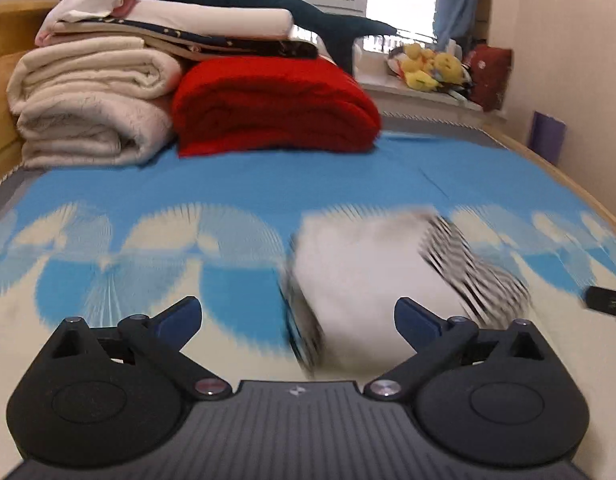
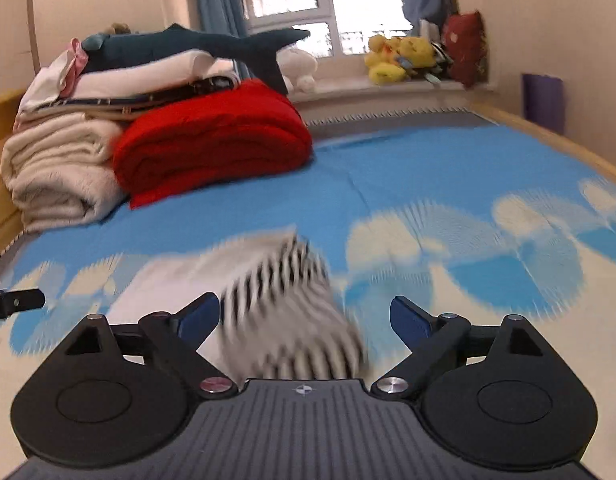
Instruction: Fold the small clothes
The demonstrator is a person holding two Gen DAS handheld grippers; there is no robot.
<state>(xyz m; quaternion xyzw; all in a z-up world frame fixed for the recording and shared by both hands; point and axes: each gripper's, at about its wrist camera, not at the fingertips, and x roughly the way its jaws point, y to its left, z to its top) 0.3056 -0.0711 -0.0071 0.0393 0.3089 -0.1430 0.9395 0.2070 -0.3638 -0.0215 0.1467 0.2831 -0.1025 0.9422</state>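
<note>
Left wrist: left gripper [image 1: 298, 316] fingers spread, tilted downward.

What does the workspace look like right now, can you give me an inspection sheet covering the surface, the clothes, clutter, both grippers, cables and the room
Surface: bed under a blue and cream patterned cover.
Job's things: small white garment with black-and-white striped part, lying bundled on the cover; blurred, so fold state cannot be told.
Clutter: red blanket, cream blankets and folded linens stacked at the head end, plush shark on top.
Grippers: left gripper open, holding nothing; right gripper open, garment lies between the fingers, not pinched.
Cables: nothing seen.
Surroundings: window with blue curtains, yellow plush toys and a red cushion on the sill.
</note>
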